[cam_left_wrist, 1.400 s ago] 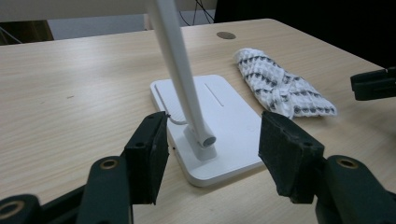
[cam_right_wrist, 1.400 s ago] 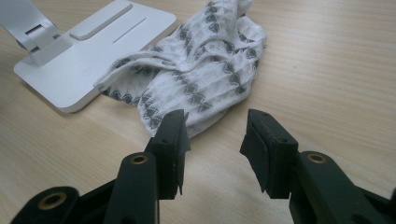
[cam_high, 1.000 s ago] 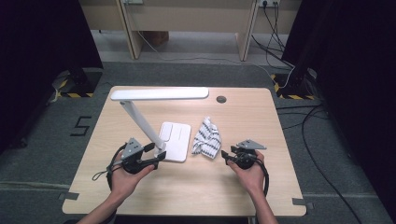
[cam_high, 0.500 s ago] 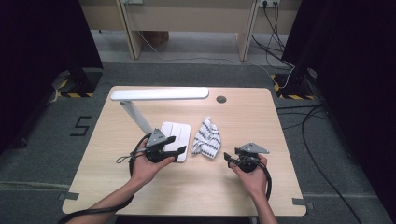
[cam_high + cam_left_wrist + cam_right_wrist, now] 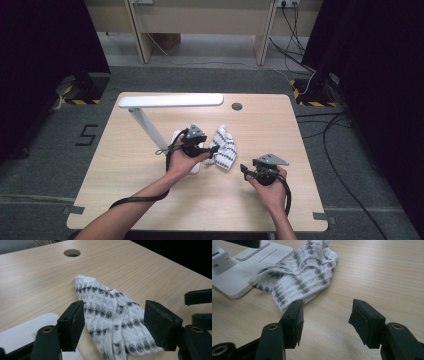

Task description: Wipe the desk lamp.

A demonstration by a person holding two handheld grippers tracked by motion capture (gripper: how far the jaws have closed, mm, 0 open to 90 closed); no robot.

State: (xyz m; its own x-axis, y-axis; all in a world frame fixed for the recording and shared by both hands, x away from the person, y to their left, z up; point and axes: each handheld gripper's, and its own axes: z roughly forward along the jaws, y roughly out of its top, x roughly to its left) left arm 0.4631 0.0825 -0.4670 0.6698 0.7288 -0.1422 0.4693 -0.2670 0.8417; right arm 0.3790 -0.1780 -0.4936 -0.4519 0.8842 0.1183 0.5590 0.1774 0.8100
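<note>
The cloth [image 5: 222,148] is a soft, crumpled piece of white waffle-weave fabric with rows of small dark diamond marks, bunched into a long loose heap. It lies near the middle of the table [image 5: 125,165], well away from every edge, with one end against the base of the lamp [image 5: 170,101].

The left gripper [image 5: 214,149] reaches over the lamp base to the cloth. In the left gripper view its two blocky black pads [image 5: 75,323] stand wide apart with the cloth lying between them on the wood; the jaws have just been opening, and the pads are not pressing on the fabric. The right gripper [image 5: 244,170] is held low over the table nearer the front edge, just beside the cloth's near end. Its jaws are also spread wide, have just been opening, and have only bare wood between them; the cloth lies just beyond its tips.

The lamp is smooth white plastic: a flat rounded-square base with a shallow slot, a slanted arm, and a long flat bar head running along the back edge. The tabletop is pale wood-grain laminate with a round cable hole [image 5: 237,106] near the back edge.

The left hand [image 5: 187,160] covers much of the lamp base in the high view. The cloth's near end is cut off at the bottom of the left gripper view.
</note>
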